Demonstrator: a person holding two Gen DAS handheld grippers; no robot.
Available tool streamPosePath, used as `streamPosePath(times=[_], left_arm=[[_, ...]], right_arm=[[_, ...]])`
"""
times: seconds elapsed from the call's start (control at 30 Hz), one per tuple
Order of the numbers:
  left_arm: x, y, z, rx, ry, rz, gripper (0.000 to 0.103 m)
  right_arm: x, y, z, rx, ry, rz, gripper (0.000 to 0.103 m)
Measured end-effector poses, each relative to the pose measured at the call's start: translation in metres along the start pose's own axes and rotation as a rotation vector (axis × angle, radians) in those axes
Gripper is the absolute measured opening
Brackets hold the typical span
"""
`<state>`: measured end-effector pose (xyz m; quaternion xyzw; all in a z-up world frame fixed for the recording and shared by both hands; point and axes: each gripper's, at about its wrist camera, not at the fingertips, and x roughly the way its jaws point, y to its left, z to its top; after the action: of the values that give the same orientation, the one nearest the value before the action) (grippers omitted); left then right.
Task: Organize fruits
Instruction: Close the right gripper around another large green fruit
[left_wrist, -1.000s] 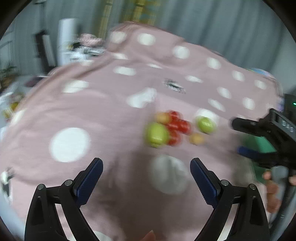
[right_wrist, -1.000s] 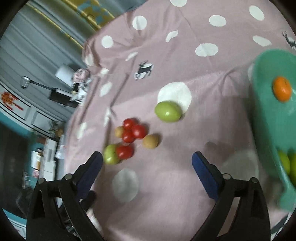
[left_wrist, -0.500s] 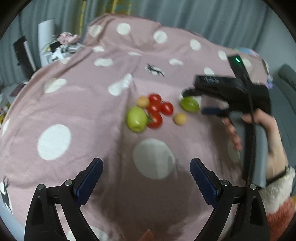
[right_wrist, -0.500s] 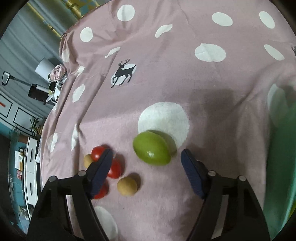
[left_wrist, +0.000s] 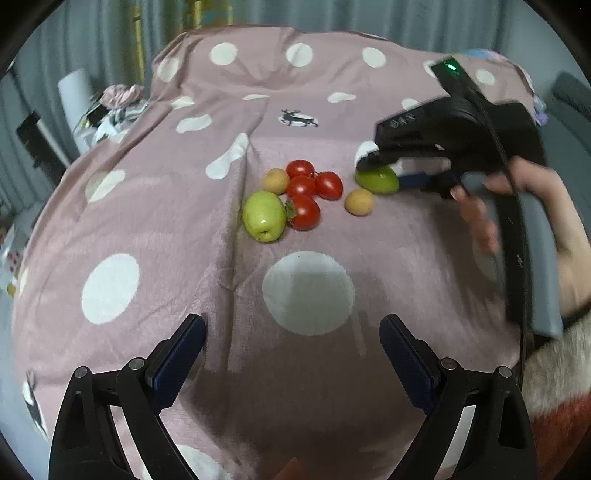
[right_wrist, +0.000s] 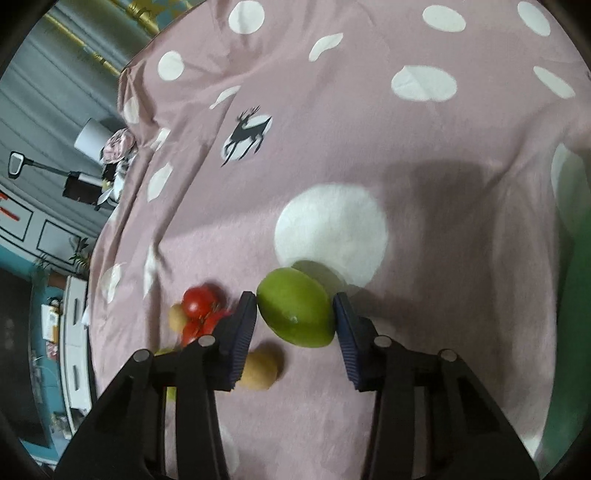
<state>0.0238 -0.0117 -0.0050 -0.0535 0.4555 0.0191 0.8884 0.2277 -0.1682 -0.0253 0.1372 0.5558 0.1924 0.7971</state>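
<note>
Early stage: right tool (right_wrist: 295, 314) closing on green fruit (right_wrist: 295, 312) right of cluster on table (right_wrist: 443, 258), not lifted; left tool (left_wrist: 291, 345) apart, empty; tomatoes (left_wrist: 308, 188), other fruit unsorted

The pink white-dotted cloth (left_wrist: 177, 229) looks soft, matt and slightly fuzzy, with creases. The oval green fruit (right_wrist: 297, 314) has a smooth, waxy skin with a faint sheen. The small red tomatoes (left_wrist: 308, 184) are glossy. The round tan fruits (left_wrist: 359, 201) look matt. The ribbed dark-blue gripper pads (right_wrist: 242, 328) seem rubbery, set on matt black plastic arms with metal pins.
</note>
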Motion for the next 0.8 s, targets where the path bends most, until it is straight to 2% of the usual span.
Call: streamPosePath(times=[0.17,0.3,0.43,0.53,0.7,0.8], left_arm=[[-0.001,0.004,0.000,-0.042,0.007,-0.019,0.095],[-0.002,0.008,-0.001,-0.087,0.021,-0.039,0.095],[-0.004,0.008,-0.002,-0.101,0.032,-0.049,0.095],[-0.006,0.011,-0.003,-0.123,0.026,-0.067,0.095],[-0.008,0.006,-0.004,-0.121,-0.004,-0.050,0.095],[-0.009,0.002,-0.005,-0.092,-0.005,-0.026,0.095]], right_arm=[[-0.013,0.013,-0.025,-0.038,0.043,0.053,0.036],[-0.021,0.023,-0.043,-0.097,0.049,0.032,0.036],[-0.030,0.021,-0.058,-0.080,0.093,0.105,0.036],[-0.042,0.027,-0.069,-0.118,0.095,0.098,0.036],[-0.054,0.034,-0.087,-0.143,0.125,0.156,0.036],[-0.052,0.037,-0.098,-0.165,0.158,0.160,0.035]])
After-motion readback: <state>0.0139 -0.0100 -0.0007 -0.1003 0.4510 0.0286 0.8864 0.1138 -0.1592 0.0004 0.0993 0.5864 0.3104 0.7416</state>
